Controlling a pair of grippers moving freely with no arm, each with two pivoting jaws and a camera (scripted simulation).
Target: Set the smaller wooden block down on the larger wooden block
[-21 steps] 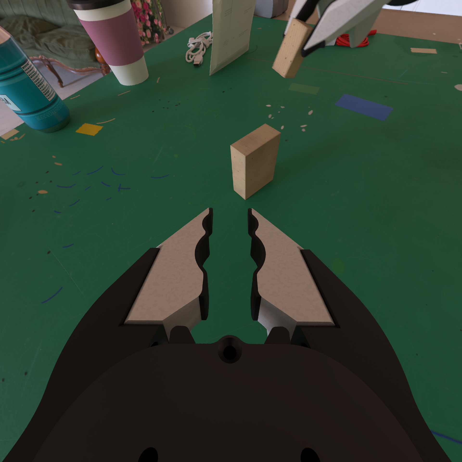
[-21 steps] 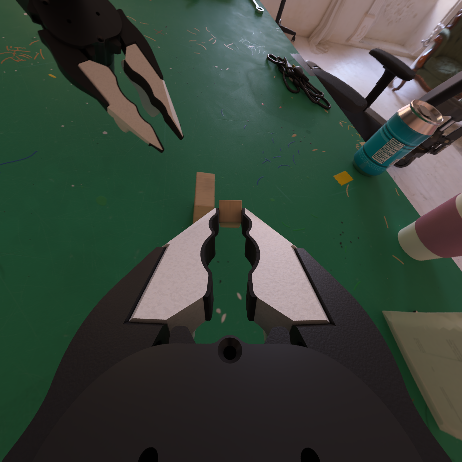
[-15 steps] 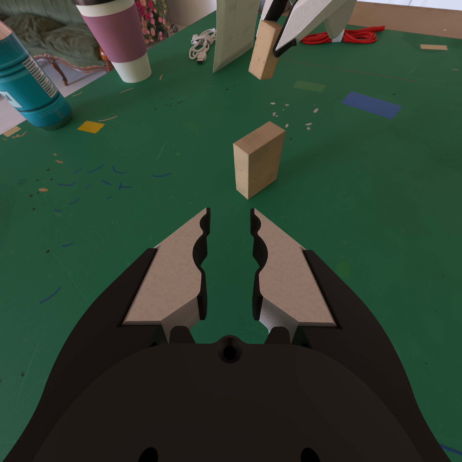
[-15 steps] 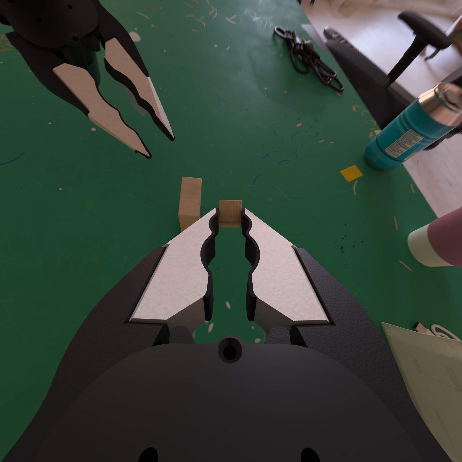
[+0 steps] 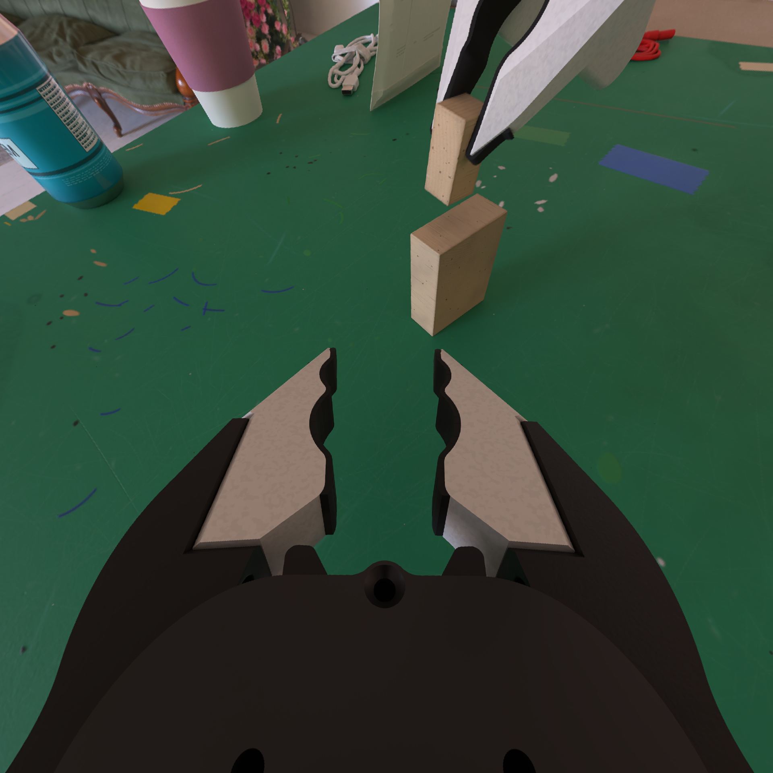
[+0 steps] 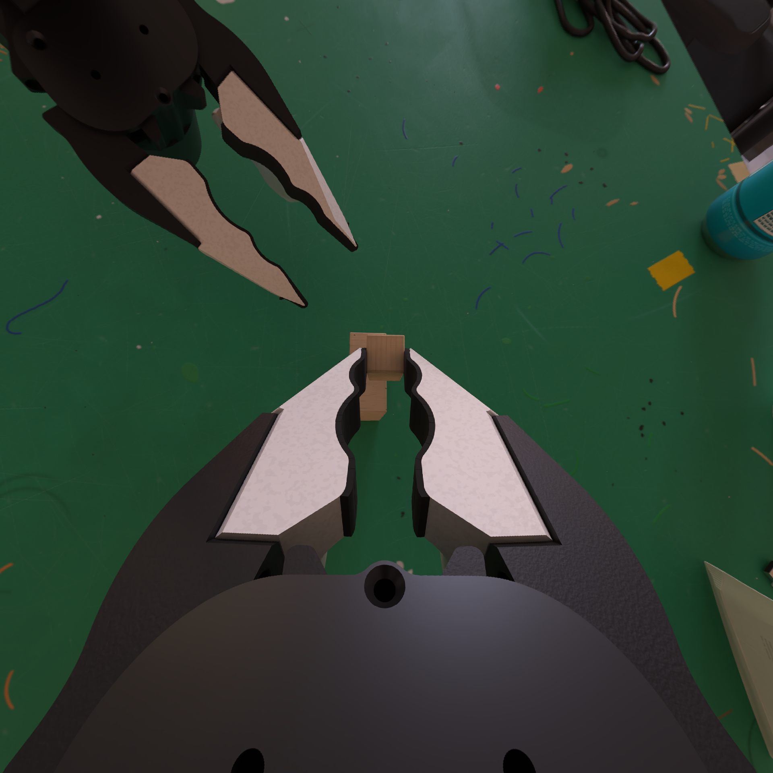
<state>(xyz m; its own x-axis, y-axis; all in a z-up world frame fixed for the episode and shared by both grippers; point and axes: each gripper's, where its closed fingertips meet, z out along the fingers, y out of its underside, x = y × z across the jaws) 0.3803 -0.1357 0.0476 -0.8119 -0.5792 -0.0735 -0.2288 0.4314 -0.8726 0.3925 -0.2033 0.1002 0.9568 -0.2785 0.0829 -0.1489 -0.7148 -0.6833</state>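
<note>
The larger wooden block [image 5: 454, 263] stands on a narrow side on the green table [image 5: 209, 397]. My right gripper [image 6: 385, 353] is shut on the smaller wooden block [image 6: 385, 355] and holds it upright just above the larger block [image 6: 372, 401], which shows partly beneath it. In the left wrist view the smaller block [image 5: 449, 150] hangs from the right gripper [image 5: 464, 138] over the larger block's far end; I cannot tell if they touch. My left gripper [image 5: 385, 353] is open and empty, a short way in front of the larger block, and also shows in the right wrist view [image 6: 328, 276].
A teal bottle [image 5: 46, 138], a purple and white cup [image 5: 213, 62], a white cable [image 5: 351, 67] and a pale paper sheet [image 5: 405, 46] stand along the far left edge. A red cord [image 5: 648, 46] lies far right. A black cable [image 6: 615, 29] lies by a chair.
My right gripper has carried the smaller block nearer and lower, to just over the larger block. My left gripper's jaws have opened wider; it has stayed roughly in place.
</note>
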